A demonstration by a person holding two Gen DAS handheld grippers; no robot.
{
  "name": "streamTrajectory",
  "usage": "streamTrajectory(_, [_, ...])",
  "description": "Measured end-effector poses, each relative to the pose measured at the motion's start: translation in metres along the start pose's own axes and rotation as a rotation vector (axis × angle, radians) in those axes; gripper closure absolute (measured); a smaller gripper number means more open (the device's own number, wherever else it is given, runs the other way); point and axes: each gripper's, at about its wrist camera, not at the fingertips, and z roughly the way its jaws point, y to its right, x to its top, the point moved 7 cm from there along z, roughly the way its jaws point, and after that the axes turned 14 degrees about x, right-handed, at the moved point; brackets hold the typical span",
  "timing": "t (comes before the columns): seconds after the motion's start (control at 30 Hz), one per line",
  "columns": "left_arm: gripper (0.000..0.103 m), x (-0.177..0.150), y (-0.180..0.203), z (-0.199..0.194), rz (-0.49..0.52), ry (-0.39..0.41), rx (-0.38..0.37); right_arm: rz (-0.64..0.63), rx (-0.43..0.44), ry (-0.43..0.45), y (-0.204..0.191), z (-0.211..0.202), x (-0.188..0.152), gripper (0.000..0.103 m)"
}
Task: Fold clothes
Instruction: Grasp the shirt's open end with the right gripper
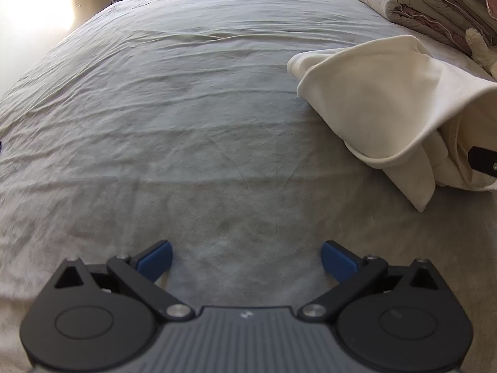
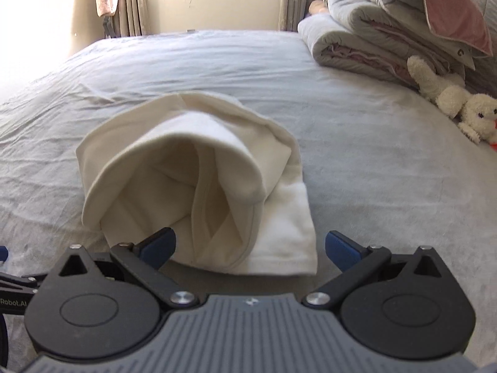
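Two empty tools (image 1: 247, 259) (image 2: 250, 250), one garment (image 2: 198, 180).

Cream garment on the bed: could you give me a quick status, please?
Left gripper open, empty, over bare sheet. Right gripper open, facing cream garment, which lies bundled, partly folded. Nothing in the way.

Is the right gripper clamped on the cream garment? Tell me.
No. The right gripper is open, its blue fingers spread apart around the cream garment.

Wide bed under a wrinkled pale grey sheet (image 2: 357, 143), loosely folded cream fabric garment (image 2: 198, 168) lying mid-bed, stacked grey-and-pink folded quilts (image 2: 372, 31) at far right, fluffy white plush toy (image 2: 450, 99) beside them
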Motion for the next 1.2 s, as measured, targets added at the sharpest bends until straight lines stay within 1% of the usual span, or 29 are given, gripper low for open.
streamTrajectory(0.1, [0.000, 0.001, 0.000, 0.000, 0.000, -0.009, -0.004, 0.016, 0.011, 0.057, 0.003, -0.007, 0.008, 0.000])
streamTrajectory(0.17, [0.000, 0.003, -0.001, -0.001, 0.004, -0.022, -0.013, 0.040, 0.025, 0.072, 0.005, -0.006, 0.011, 0.001])
streamTrajectory(0.23, [0.001, 0.005, -0.002, -0.001, 0.005, -0.028, -0.021, 0.062, 0.037, 0.080, 0.007, -0.003, 0.015, 0.010])
streamTrajectory(0.27, [0.001, 0.005, -0.003, -0.001, 0.002, -0.026, -0.020, 0.065, 0.041, 0.079, 0.006, -0.003, 0.015, 0.013])
streamTrajectory(0.33, [0.001, 0.007, -0.005, -0.003, -0.011, -0.021, -0.021, 0.071, 0.048, 0.077, 0.004, -0.002, 0.014, 0.022])
streamTrajectory(0.37, [0.001, 0.008, -0.006, -0.004, -0.015, -0.018, -0.025, 0.074, 0.051, 0.076, 0.003, -0.002, 0.014, 0.024])
streamTrajectory(0.43, [0.001, 0.011, -0.006, -0.007, -0.021, -0.008, -0.042, 0.079, 0.058, 0.074, 0.001, -0.001, 0.013, 0.036])
streamTrajectory(0.47, [0.001, 0.012, -0.006, -0.008, -0.024, -0.004, -0.048, 0.082, 0.062, 0.073, 0.000, -0.001, 0.013, 0.040])
streamTrajectory(0.53, [0.001, 0.014, -0.005, -0.012, -0.025, 0.008, -0.061, 0.082, 0.063, 0.082, 0.001, -0.001, 0.015, 0.053])
streamTrajectory(0.6, [0.001, 0.017, -0.002, -0.015, -0.019, 0.023, -0.059, 0.088, 0.069, 0.088, 0.001, -0.002, 0.016, 0.062])
streamTrajectory(0.67, [0.001, 0.019, 0.000, -0.017, -0.010, 0.039, -0.045, 0.094, 0.082, 0.091, 0.001, -0.004, 0.017, 0.082])
streamTrajectory(0.7, [0.001, 0.020, 0.001, -0.019, -0.008, 0.043, -0.035, 0.100, 0.090, 0.091, 0.001, -0.005, 0.017, 0.090])
streamTrajectory(0.9, [0.001, 0.022, 0.003, -0.026, 0.008, 0.066, 0.038, 0.116, 0.129, 0.095, -0.001, -0.011, 0.016, 0.091])
streamTrajectory(1.1, [0.001, 0.024, -0.001, -0.032, 0.048, 0.125, 0.153, 0.118, 0.177, 0.094, -0.007, -0.017, 0.016, 0.091])
streamTrajectory(1.13, [0.001, 0.025, -0.002, -0.033, 0.052, 0.132, 0.160, 0.120, 0.190, 0.093, -0.008, -0.018, 0.016, 0.091])
streamTrajectory(1.2, [0.001, 0.026, -0.003, -0.034, 0.046, 0.131, 0.134, 0.124, 0.221, 0.088, -0.011, -0.020, 0.015, 0.091])
